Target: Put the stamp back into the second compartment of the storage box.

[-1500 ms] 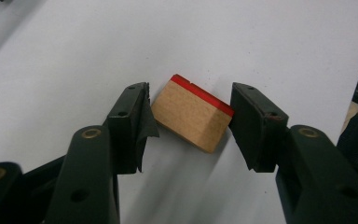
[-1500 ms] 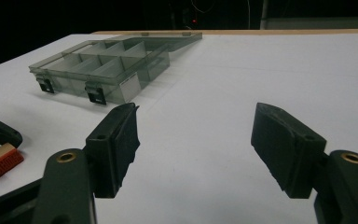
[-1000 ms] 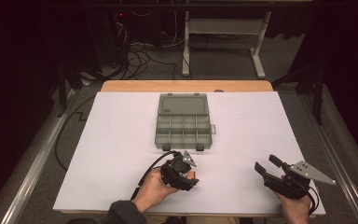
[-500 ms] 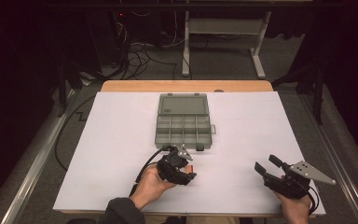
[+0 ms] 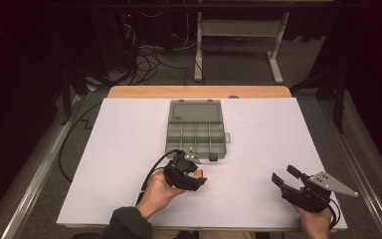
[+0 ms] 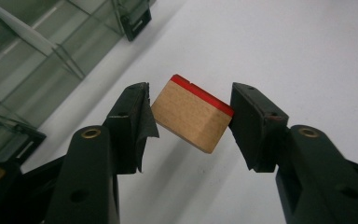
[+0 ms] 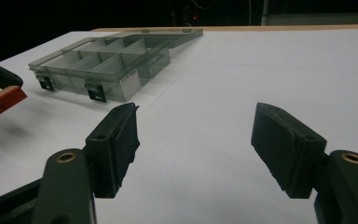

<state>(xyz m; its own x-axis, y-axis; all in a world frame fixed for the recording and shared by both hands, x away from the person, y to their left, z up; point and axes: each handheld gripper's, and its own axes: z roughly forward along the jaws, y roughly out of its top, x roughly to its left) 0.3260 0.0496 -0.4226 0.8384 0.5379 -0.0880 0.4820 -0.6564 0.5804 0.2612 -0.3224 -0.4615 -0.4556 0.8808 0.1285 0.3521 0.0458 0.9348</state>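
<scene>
We see our left gripper clamping a red-topped wooden block above the white table at the compartment box's six o'clock, while our right gripper gapes wide, empty.

block: bare wood, red painted top
organizer box: clear grey plastic
surface: matt white
left tool: matt black plastic
</scene>
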